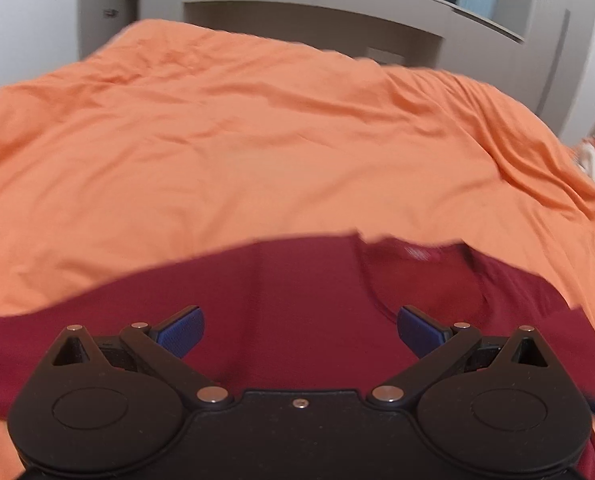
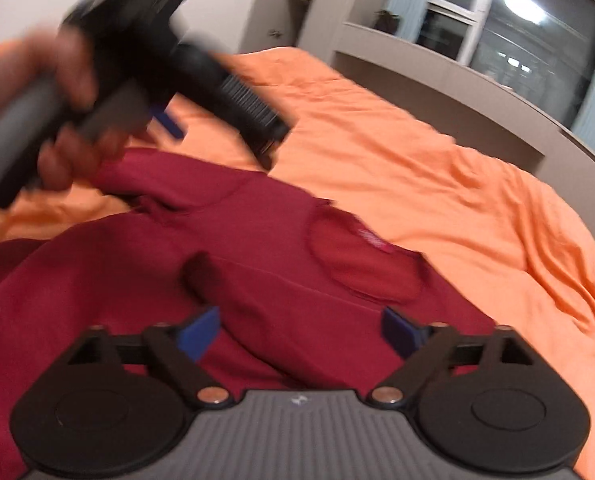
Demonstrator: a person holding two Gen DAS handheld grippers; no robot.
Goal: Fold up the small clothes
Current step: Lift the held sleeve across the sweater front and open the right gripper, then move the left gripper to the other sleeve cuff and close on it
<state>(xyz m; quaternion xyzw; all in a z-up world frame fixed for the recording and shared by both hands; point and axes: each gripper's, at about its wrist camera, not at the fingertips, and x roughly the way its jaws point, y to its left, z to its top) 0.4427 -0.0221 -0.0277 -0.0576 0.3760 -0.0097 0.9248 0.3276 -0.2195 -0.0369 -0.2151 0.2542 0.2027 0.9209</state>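
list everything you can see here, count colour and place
shirt: 1, dark red, spread on the bed, collar towards the headboard
sheet: 1, orange, wrinkled, covering the bed under the shirt
headboard unit: 1, grey-beige, behind the bed
window: 1, dark glass with light reflections, above the unit
left gripper: 1, black with blue pads, open over the shirt
right gripper: 1, black and grey with blue pads, open over the shirt
hand: 1, blurred, holding the left gripper's handle
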